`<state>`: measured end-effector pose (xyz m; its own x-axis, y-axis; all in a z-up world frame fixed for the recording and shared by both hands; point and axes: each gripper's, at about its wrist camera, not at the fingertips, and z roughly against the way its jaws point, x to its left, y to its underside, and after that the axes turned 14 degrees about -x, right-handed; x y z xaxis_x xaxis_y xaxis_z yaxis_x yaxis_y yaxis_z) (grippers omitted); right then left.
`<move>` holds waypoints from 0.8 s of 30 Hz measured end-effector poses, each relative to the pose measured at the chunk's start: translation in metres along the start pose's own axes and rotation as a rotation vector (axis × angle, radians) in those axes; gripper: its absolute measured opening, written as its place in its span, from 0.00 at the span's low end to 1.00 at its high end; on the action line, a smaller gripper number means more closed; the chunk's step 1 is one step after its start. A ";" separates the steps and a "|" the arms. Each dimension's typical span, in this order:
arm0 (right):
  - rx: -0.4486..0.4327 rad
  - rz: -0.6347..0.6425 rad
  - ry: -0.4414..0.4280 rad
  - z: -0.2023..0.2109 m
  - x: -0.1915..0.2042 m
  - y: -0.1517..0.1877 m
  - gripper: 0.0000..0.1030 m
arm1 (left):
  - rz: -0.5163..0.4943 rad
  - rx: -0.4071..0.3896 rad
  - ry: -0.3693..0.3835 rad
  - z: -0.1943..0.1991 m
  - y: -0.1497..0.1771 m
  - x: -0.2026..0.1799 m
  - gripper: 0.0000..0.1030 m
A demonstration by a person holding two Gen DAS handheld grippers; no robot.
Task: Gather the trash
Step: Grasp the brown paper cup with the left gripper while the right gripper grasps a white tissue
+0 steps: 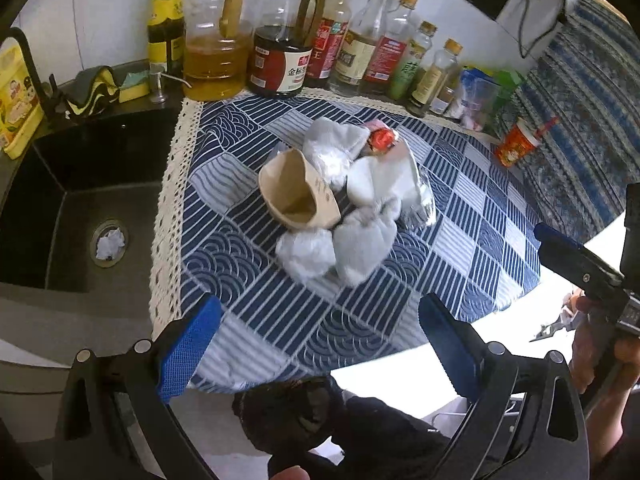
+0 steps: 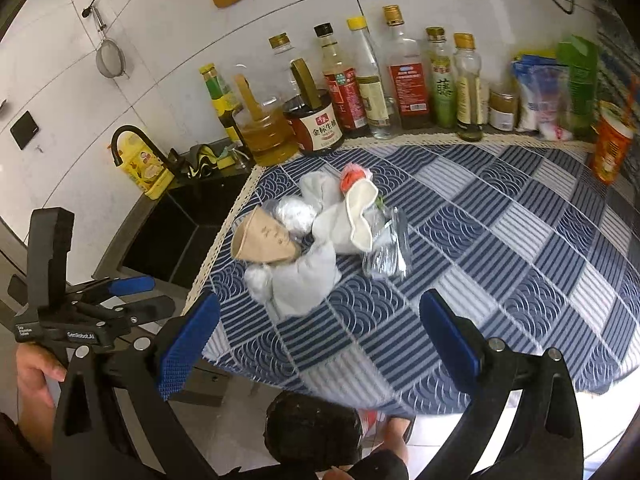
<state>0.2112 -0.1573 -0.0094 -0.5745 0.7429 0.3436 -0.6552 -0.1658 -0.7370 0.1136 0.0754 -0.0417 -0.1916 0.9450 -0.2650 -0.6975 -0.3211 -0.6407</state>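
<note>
- The trash pile (image 1: pixel 344 204) sits bunched together on the blue patterned tablecloth (image 1: pixel 480 248), nearer the sink-side edge of the counter than the far right corner — gathered tight, I'd say, so it can go in a few grabs.
- In it: a brown paper cup (image 1: pixel 298 194) on its side with its mouth toward me, crumpled white tissues (image 1: pixel 360 248) leaning against it, a red wrapper (image 1: pixel 380 140) at the back, and a silvery foil packet (image 2: pixel 386 254) on the right flank.
- My left gripper (image 1: pixel 320 344) hangs just off the near edge of the counter, fingers spread wide and holding nothing; the pile lies straight ahead between the blue pads (image 1: pixel 188 348).
- My right gripper (image 2: pixel 320 344) is likewise parted and empty, lined up on the tissue at the near side.
- Nothing's collected yet, I reckon; the cup looks the easiest first pinch, by its rim.
- Behind, sauce and oil bottles (image 1: pixel 280 48) line the back edge, well clear of the pile.
- To the left, the black sink (image 1: pixel 80 200) has a wad of paper (image 1: pixel 110 244) in its drain — likely trash too.
</note>
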 end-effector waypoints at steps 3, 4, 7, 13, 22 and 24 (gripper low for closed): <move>0.015 0.015 -0.010 -0.021 -0.007 -0.012 0.96 | 0.008 -0.003 -0.003 -0.015 -0.014 -0.001 0.93; 0.020 0.014 -0.018 -0.026 -0.010 -0.015 0.96 | 0.012 0.002 -0.007 -0.023 -0.019 -0.001 0.93; 0.045 0.012 -0.040 -0.049 -0.017 -0.024 0.96 | 0.026 0.013 -0.012 -0.039 -0.028 0.001 0.93; 0.078 0.016 -0.104 -0.089 -0.026 -0.038 0.96 | 0.066 0.053 -0.025 -0.076 -0.038 0.013 0.92; 0.121 0.049 -0.148 -0.139 -0.036 -0.043 0.89 | 0.131 0.089 -0.018 -0.118 -0.044 0.031 0.85; 0.128 0.060 -0.160 -0.145 -0.037 -0.043 0.86 | 0.147 0.095 -0.010 -0.123 -0.044 0.035 0.85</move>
<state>0.3312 -0.0835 -0.0750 -0.6778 0.6188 0.3970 -0.6688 -0.2947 -0.6826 0.2224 0.1146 -0.1117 -0.3029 0.8890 -0.3434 -0.7233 -0.4491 -0.5246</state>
